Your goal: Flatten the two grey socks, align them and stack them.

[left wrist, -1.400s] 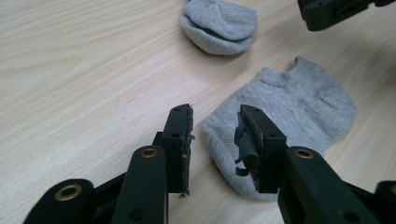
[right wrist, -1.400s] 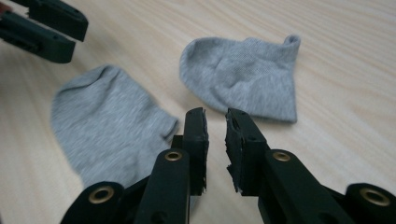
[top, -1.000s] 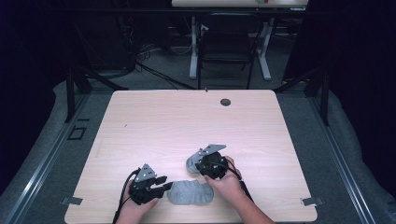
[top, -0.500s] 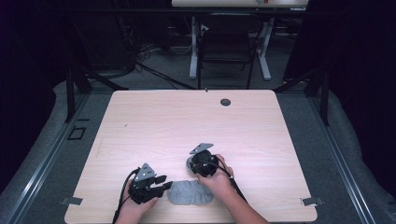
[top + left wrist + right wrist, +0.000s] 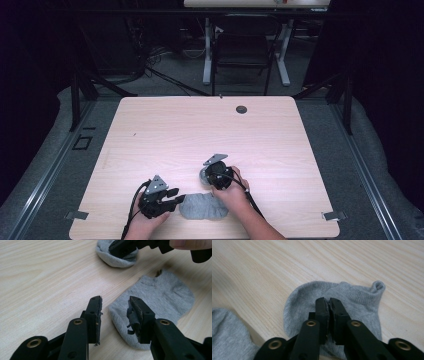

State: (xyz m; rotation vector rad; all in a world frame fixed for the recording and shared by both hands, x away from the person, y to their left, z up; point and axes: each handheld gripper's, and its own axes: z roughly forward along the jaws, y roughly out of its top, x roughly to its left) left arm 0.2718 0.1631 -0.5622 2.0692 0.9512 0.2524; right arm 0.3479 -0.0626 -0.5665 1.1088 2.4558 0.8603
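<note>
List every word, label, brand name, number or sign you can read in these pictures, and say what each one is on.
There are none to read.
The two grey socks, one lying flat by the left gripper and one under the right gripper, carry no print or logo on the sides shown.
The black jaws and the wooden table bear no lettering.
The far table holds small items too blurred to read.

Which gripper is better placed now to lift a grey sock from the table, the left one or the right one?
Right. The right gripper has just closed its jaws on the farther sock. The left gripper stands open beside the nearer sock, gripping nothing.
</note>
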